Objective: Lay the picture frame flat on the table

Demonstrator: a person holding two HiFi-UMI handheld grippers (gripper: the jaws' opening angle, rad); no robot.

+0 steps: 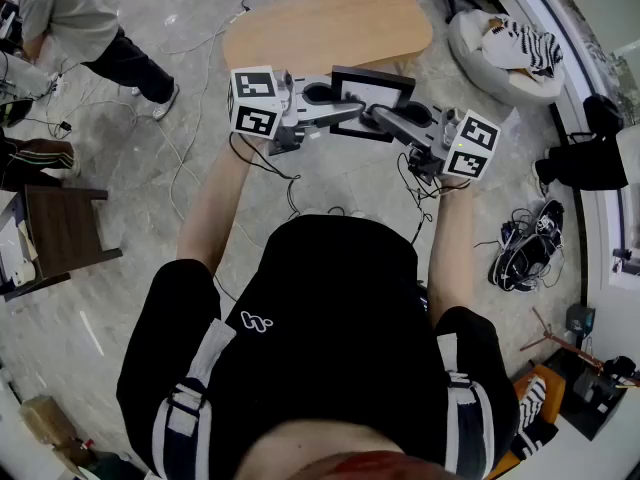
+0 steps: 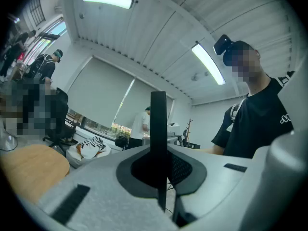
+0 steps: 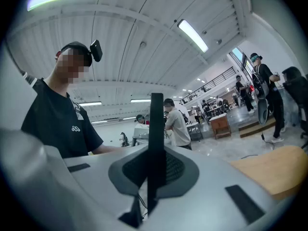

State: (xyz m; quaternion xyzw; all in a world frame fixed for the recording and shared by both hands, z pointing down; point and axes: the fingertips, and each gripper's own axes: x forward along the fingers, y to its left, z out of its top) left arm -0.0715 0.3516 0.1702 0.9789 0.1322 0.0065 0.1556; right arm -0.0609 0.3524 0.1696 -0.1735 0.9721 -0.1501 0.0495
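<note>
**Holding the picture frame edge-on between both grippers, off the wooden surface**

Spreading widest in the head view is a pale marbled floor [image 1: 330,183] strewn with thin cables. On it stands the tan wooden surface [image 1: 330,28], rounded at its corners, with nothing visible on its top. A white round cushion seat [image 1: 500,53] with a zebra-striped cloth on it lies to the right. A dark wooden chair [image 1: 65,230] stands at the left.

Only this view shows the picture frame [image 1: 372,86] as a black rectangle. It is held in the air just before the near edge of the surface, not lying on it. The left gripper [image 1: 345,114] and right gripper [image 1: 378,118] meet it from either side.

Both gripper views look upward and show what the head view cannot: a ribbed white ceiling with strip lights, windows with blinds, and other people standing at benches. In the left gripper view the picture frame [image 2: 158,129] is a thin dark upright bar. The fingers [image 2: 185,170] of the left gripper [image 2: 162,177] are closed narrowly against it. In the right gripper view the picture frame [image 3: 156,129] is the same thin bar, pinched between that gripper's fingers [image 3: 175,170], and the surface [image 3: 274,170] shows low at the right
</note>
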